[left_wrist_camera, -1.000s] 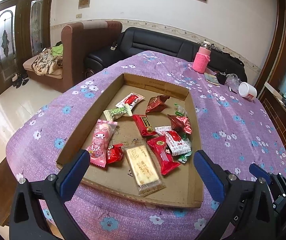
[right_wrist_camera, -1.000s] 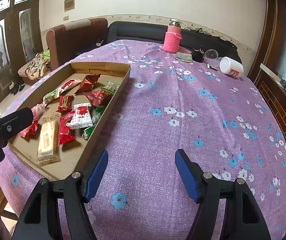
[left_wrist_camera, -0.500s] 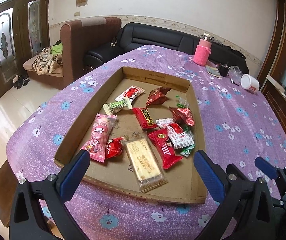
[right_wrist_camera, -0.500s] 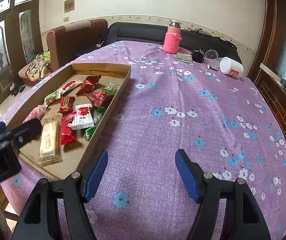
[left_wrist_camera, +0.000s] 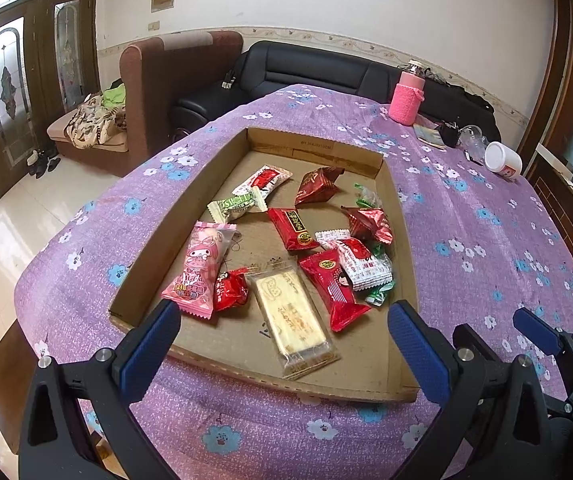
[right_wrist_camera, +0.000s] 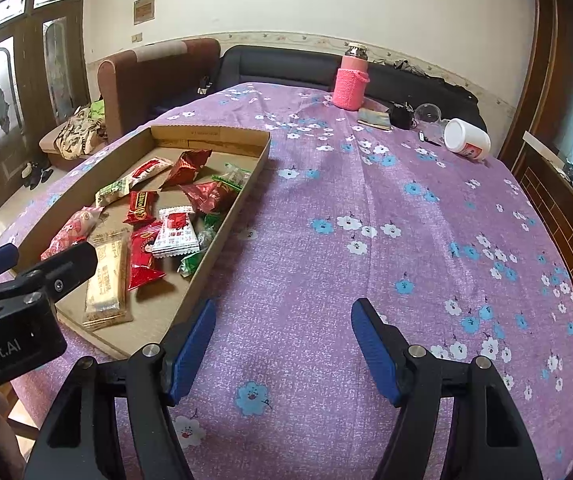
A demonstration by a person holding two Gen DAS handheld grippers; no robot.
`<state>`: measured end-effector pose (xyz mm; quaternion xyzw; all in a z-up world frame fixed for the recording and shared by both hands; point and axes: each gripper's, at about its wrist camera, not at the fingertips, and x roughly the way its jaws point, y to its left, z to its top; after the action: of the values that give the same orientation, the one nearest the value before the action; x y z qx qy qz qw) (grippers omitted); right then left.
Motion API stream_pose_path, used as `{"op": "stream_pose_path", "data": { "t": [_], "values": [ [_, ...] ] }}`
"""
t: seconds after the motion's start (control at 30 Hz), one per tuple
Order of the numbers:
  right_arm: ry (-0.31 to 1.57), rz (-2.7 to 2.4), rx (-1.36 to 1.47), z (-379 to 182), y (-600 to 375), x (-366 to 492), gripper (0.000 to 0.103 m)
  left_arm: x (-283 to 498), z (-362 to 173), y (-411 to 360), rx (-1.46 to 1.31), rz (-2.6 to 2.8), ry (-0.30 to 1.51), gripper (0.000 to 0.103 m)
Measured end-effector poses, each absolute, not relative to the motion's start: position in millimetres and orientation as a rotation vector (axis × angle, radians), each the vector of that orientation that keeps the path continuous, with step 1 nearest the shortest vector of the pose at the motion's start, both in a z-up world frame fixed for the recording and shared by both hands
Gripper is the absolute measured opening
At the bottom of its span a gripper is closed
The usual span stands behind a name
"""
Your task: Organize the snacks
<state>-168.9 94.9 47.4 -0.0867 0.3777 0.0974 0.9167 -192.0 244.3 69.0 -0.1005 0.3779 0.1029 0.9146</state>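
Observation:
A shallow cardboard tray [left_wrist_camera: 400, 216] [right_wrist_camera: 226, 224] lies on the purple flowered tablecloth and holds several wrapped snacks. Among them are a clear-wrapped biscuit bar [left_wrist_camera: 290, 316] [right_wrist_camera: 104, 280], a pink cartoon packet [left_wrist_camera: 200, 268], a red packet [left_wrist_camera: 332, 288] and a white-and-red packet [left_wrist_camera: 362, 262] [right_wrist_camera: 176, 232]. My left gripper [left_wrist_camera: 282, 340] is open and empty, hovering over the tray's near edge. My right gripper [right_wrist_camera: 282, 344] is open and empty over bare cloth to the right of the tray.
A pink sleeved bottle [right_wrist_camera: 350, 84], a white jar on its side [right_wrist_camera: 466, 138], a glass and small dark items stand at the table's far end. A brown armchair [left_wrist_camera: 158, 92] and black sofa [left_wrist_camera: 306, 68] lie beyond. The table's near edge is just below both grippers.
My left gripper has moved forward and slightly up over the tray's near edge, entering further into the right wrist view. The right gripper has barely moved. Both stay open.

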Motion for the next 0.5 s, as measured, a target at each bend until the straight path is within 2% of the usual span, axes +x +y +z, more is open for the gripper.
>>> {"op": "stream_pose_path", "data": {
  "t": [0.5],
  "values": [
    [0.764,0.208,-0.186,49.8,100.7,-175.1,0.075,-196.9,71.1,245.4,-0.214,0.206,0.774,0.103]
  ]
}}
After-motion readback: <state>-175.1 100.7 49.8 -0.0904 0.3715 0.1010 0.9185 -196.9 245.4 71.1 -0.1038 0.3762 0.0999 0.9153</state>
